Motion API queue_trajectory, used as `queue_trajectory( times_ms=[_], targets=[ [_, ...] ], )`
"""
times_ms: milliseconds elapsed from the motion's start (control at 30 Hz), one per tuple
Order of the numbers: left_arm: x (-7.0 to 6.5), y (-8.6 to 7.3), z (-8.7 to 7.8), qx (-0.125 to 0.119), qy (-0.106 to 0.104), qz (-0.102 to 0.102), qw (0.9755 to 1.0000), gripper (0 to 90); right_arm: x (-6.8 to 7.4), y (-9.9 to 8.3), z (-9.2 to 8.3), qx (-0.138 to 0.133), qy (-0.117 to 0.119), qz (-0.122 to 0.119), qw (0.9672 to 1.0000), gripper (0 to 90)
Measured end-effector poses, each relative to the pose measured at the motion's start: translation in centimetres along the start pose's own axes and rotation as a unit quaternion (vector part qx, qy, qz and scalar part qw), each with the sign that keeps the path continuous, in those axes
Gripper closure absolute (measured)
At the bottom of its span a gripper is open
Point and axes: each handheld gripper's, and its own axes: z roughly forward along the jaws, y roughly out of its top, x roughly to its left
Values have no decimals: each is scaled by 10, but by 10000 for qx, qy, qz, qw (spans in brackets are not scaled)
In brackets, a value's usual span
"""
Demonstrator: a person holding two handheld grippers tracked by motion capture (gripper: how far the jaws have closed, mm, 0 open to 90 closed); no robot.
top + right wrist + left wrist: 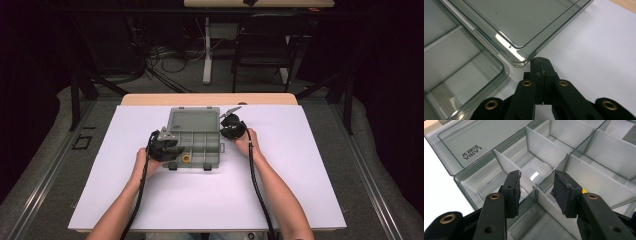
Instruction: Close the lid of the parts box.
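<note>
Left hand-held gripper (pixel 536 188) first, since that's where the action is: it hangs over the front-left part of the clear compartment box (pixel 194 142), jaws partly apart, straddling one of the inner dividers (pixel 554 207) without the pads clearly pressing on it, so I'd call it open with nothing gripped. Going big to small from there: the white sheet (pixel 210 195) covers nearly the whole bench (pixel 210 98), with just a strip of wood showing along the far edge. The box sits around the middle of that sheet, a bit toward the far side, with its lid (pixel 194 121) flipped open and lying flat behind the tray. The tray is split into two rows of compartments. The right hand-held gripper (pixel 541 65) is just off the right side of the box, near the lid's corner, jaws pressed fully together on nothing, tip just beside the lid's rounded corner, though I can't tell if it's actually touching. Smallest bit: a yellow ring-shaped piece (pixel 186 158) sits in a front compartment, right beside the left hand-held gripper.
</note>
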Motion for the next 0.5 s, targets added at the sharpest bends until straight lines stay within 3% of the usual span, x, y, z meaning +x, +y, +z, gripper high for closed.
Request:
queue_trajectory(
  times_ms=[500],
  targets=[
    [0, 0, 0, -13, 4, 7, 10000, 578, -1, 2, 4, -85, -66, 92, 9999, 900]
  ],
)
